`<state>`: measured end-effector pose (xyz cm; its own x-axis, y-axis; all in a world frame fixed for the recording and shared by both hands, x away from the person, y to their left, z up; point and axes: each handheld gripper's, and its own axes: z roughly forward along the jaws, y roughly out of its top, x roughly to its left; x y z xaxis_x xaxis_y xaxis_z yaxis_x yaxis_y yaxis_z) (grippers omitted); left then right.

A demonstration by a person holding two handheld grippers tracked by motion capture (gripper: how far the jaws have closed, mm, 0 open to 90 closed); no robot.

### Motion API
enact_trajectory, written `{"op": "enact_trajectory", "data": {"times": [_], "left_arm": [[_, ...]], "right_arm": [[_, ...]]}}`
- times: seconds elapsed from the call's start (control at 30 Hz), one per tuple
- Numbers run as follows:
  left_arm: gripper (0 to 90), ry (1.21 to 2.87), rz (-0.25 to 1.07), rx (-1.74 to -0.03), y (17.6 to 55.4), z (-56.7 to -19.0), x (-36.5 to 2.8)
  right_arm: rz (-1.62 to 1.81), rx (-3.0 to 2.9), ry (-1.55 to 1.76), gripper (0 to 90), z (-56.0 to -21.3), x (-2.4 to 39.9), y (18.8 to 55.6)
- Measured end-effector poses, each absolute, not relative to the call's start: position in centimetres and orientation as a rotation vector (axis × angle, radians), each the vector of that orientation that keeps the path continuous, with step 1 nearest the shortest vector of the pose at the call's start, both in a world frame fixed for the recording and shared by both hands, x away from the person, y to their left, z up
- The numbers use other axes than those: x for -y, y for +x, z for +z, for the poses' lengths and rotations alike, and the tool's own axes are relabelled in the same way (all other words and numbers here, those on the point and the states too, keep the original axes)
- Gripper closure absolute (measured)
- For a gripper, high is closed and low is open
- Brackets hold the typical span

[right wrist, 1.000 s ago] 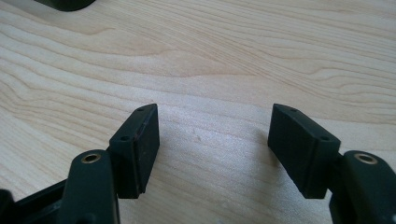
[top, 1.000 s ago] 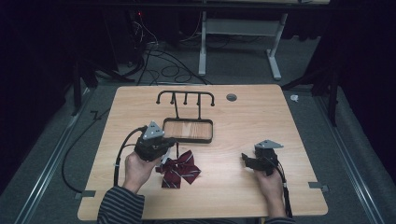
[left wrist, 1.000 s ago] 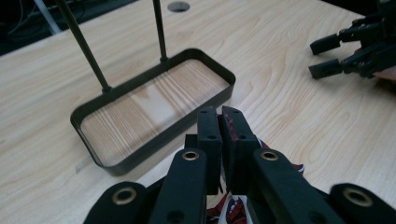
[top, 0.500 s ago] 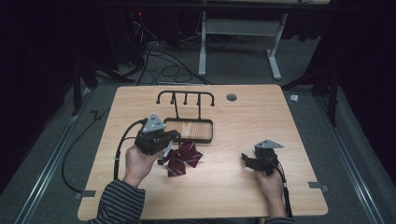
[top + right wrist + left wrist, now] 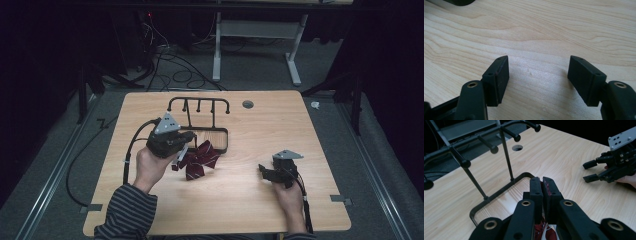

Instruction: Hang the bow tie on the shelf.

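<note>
Wooden table (image 5: 310, 130): left gripper (image 5: 183, 150) clamps a dark red bow tie (image 5: 200, 159) beside the black rack (image 5: 199, 107), right gripper (image 5: 265, 172) gapes empty.

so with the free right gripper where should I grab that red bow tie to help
Probably a free wing of the bow tie, coming from its right. The left gripper is shut on its left edge, and the right gripper lies open to the right.

No readable text, label or number anywhere.
</note>
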<state>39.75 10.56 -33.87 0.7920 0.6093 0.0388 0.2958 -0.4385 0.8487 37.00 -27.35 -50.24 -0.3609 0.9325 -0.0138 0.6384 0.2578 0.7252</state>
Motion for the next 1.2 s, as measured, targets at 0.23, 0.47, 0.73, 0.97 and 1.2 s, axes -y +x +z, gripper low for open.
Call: {"op": "enact_trajectory", "data": {"times": [0.23,0.47,0.73,0.97,1.2], "left_arm": [[87.1,2.044,0.43,-0.664,40.2,-33.4,-10.4],[87.1,2.029,0.437,-0.665,40.8,-32.8,-10.3],[87.1,2.029,0.448,-0.664,41.5,-32.0,-10.1],[87.0,2.022,0.452,-0.66,42.3,-31.2,-9.9],[87.0,2.016,0.435,-0.658,43.2,-30.5,-9.5]], "right_arm": [[0.886,-2.091,1.425,35.1,-50.2,27.3,37.0],[0.887,-2.091,1.425,35.1,-50.2,27.3,37.0],[0.89,-2.091,1.426,35.0,-50.2,27.3,37.0],[0.887,-2.092,1.423,35.0,-50.2,27.4,37.0],[0.887,-2.092,1.424,35.0,-50.2,27.3,37.0]]}}
